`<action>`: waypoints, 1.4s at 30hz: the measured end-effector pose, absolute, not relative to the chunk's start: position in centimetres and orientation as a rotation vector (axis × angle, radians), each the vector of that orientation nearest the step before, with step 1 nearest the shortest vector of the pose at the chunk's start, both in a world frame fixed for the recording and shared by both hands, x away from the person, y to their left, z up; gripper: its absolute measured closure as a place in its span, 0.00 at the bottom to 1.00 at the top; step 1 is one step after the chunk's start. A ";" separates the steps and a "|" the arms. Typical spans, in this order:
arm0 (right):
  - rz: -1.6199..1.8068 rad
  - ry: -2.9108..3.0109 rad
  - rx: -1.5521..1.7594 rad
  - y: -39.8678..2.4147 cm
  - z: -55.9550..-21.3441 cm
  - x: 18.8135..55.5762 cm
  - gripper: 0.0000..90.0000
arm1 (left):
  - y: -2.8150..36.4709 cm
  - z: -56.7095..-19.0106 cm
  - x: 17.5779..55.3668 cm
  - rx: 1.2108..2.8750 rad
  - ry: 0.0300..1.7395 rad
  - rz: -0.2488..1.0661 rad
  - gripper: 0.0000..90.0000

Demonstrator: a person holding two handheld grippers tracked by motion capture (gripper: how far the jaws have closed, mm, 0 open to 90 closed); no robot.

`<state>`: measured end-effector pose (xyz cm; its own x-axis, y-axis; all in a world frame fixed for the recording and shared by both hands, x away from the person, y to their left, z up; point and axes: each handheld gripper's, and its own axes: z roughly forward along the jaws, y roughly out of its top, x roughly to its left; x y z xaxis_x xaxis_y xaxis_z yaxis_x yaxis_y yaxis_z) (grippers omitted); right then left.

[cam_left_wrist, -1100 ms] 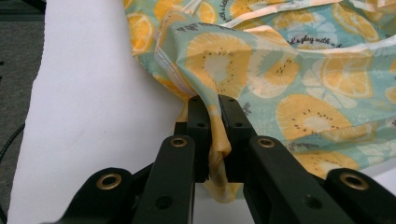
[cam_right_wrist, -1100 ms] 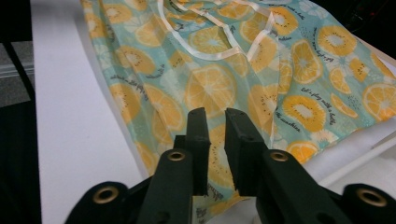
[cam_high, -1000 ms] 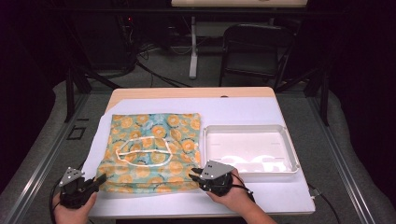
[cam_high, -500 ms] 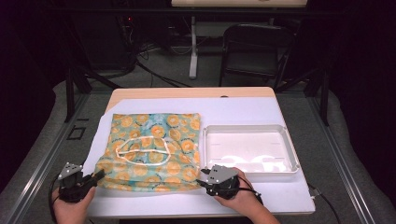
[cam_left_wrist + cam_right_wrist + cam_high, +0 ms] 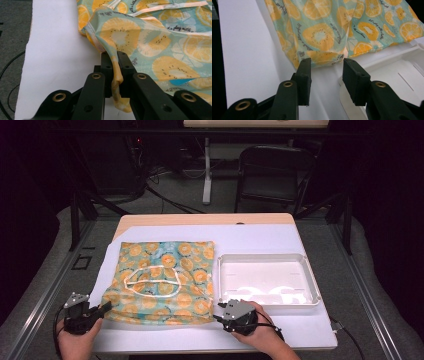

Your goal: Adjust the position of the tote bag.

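Note:
A teal cloth bag [image 5: 162,282] printed with orange slices lies flat on the white table [image 5: 260,240], a white drawstring looped on top. My left gripper [image 5: 102,309] is at the bag's near left corner; in the left gripper view its jaws are shut on a pinched fold of the bag [image 5: 115,72]. My right gripper [image 5: 218,316] sits at the bag's near right corner. Its jaws have just been opening and now stand apart in the right gripper view [image 5: 325,75], with the bag's corner [image 5: 324,56] lying just beyond the fingertips, untouched.
A shallow white plastic tray [image 5: 267,279] lies right of the bag, its near left corner close to my right gripper. The table's near edge runs just under both hands. A black chair [image 5: 272,175] and cables stand beyond the far edge.
My right gripper has let go of the bag's near right corner and drawn back a little toward the near edge. The left gripper keeps its hold and place.

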<state>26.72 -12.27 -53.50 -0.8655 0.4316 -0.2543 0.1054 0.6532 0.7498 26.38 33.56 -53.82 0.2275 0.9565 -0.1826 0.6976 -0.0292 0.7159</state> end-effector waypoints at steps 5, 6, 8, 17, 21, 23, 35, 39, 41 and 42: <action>1.057 2.451 0.414 -12.3 -53.8 26.7 0.66 | 33.6 -54.0 26.7 1.787 1.542 0.451 0.94; 1.045 2.454 0.411 -12.3 -53.8 26.7 0.66 | 33.6 -54.1 26.7 1.784 1.543 0.453 0.95; 1.037 2.453 0.405 -12.3 -53.9 26.6 0.66 | 33.7 -54.1 26.8 1.788 1.545 0.450 0.95; 0.969 2.457 0.335 -11.9 -54.4 26.3 0.65 | 33.7 -54.2 27.0 1.783 1.554 0.446 0.95; 0.953 2.462 0.306 -11.6 -54.8 26.3 0.61 | 33.7 -54.2 27.1 1.782 1.552 0.440 0.95; 0.911 2.467 0.278 -11.5 -54.8 26.3 0.61 | 33.7 -54.3 27.1 1.779 1.552 0.438 0.95; 0.879 2.428 0.198 -11.0 -55.3 26.1 0.61 | 33.6 -54.2 27.1 1.788 1.539 0.438 0.95; 0.837 2.423 0.159 -10.8 -55.3 26.0 0.60 | 33.6 -54.2 27.1 1.786 1.540 0.437 0.95; 0.845 2.406 0.153 -10.7 -55.4 25.9 0.60 | 33.6 -54.2 27.0 1.789 1.537 0.438 0.95; 0.838 2.405 0.144 -10.6 -55.4 25.9 0.60 | 33.5 -54.2 27.0 1.788 1.538 0.437 0.95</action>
